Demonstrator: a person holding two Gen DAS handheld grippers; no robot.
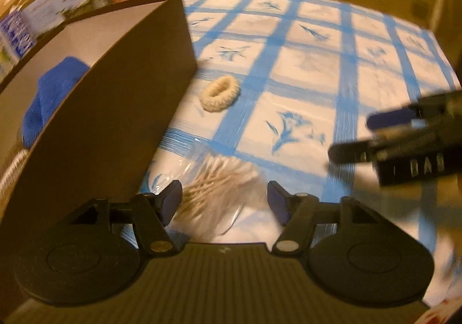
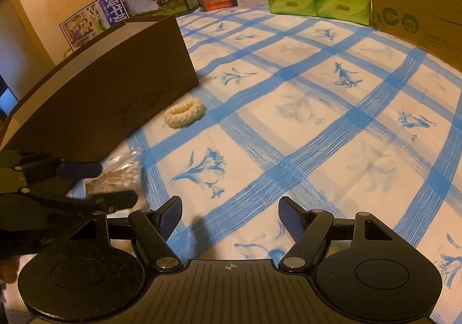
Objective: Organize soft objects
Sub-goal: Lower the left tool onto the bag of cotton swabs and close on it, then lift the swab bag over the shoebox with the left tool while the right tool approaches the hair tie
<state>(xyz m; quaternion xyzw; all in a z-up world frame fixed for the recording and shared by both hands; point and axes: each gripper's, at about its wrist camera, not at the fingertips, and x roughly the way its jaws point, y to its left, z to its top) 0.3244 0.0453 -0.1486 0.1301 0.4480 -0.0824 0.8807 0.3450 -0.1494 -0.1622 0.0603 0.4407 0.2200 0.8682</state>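
Each black gripper [image 2: 229, 215] has blue pads [image 2: 291, 218], round discs and silver screws [image 2: 291, 261].

blue carton [image 2: 86, 18] — Chinese characters "纯牛奶"

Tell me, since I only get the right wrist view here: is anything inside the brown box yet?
Observer: Yes. The left wrist view looks over the wall of the brown box: a blue cloth lies inside.
Operator: Anything else in there?
Observer: Something pale and striped below the cloth, too blurred to name.
Operator: Has the left gripper clamped the bag of cotton swabs?
Observer: Seen from behind, its jaws stand apart astride the bag, no squeeze visible.
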